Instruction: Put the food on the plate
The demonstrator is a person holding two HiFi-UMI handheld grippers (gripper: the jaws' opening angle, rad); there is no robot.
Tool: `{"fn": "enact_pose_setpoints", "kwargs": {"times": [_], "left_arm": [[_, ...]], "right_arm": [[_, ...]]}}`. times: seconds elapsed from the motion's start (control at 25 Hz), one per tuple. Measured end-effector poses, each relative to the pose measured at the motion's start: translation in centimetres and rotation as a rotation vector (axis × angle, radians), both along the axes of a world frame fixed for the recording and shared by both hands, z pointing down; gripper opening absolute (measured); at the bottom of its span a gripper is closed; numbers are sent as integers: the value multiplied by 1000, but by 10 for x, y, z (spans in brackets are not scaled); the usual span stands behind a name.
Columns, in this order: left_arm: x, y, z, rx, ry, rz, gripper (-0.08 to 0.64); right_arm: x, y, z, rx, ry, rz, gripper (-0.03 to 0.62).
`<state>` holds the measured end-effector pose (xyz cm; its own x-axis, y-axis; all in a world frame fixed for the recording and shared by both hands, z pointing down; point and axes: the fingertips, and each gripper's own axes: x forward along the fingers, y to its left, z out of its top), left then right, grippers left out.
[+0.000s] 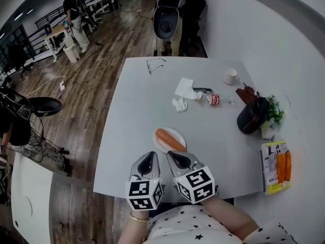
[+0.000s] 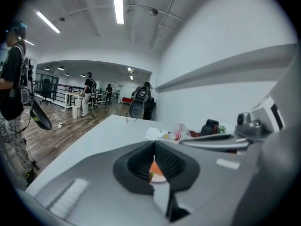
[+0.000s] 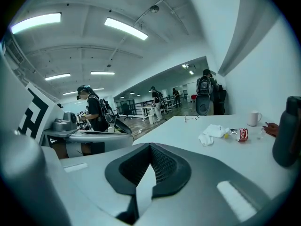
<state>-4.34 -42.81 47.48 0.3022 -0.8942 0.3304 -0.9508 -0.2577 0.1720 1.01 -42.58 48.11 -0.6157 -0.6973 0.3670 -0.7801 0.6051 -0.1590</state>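
Two forearms reach forward side by side from the bottom of the head view, the right one in a white star-printed sleeve (image 1: 203, 222). The left hand-held gripper (image 1: 148, 159) sits low over the near edge of the white tabletop (image 1: 137, 111), its jaws pressed together with nothing between them. The right hand-held gripper (image 1: 179, 157) angles slightly leftward. Its jaws are likewise closed and empty, and its tips are just short of the small white oval plate (image 1: 175, 133). The long orange sausage (image 1: 170, 140) lies diagonally on that plate, free of both grippers. A yellow book (image 1: 277, 169) lies by the right edge.

Further on are crumpled white tissues (image 1: 184, 90), a small clear bottle with a red label (image 1: 210, 99) lying on its side, a black flask (image 1: 252, 116) beside a small green plant (image 1: 274, 110), and a white mug (image 1: 231, 76). A pair of dark-framed spectacles (image 1: 156, 65) rests near the far edge. Beyond the tabletop stands a black office chair (image 1: 166, 20). A wood-plank floor (image 1: 96, 90) stretches left, a white wall (image 1: 264, 39) is on the right, and a person (image 1: 73, 17) stands by a desk far off.
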Motion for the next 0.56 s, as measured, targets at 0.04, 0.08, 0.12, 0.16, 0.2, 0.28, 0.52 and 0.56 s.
{"fn": "enact_pose_setpoints", "kwargs": {"times": [0.04,0.08,0.12,0.16,0.2,0.28,0.52,0.56], "left_arm": [[-1,0,0,1,0,-2,8],[-2,1,-1,2,0,-4,8],[-2,2,-1,2,-1,-4,8],[-1,2,-1,1,-2,-3,8],[-1,3,-1,0,-3,-1,8],[0,4,-2,0,-8,4,8],[0,6,-1,0,-13,1,8],[0,6,-1,0,-14,0,8]], "right_arm": [[0,0,0,1,0,1,-2],[0,1,1,2,2,2,-2],[0,1,1,2,3,4,-2],[1,1,1,1,3,6,-2],[1,1,2,-1,4,7,-2],[1,2,1,-5,4,9,-2],[0,3,0,1,3,12,-2],[0,3,0,3,3,12,-2]]}}
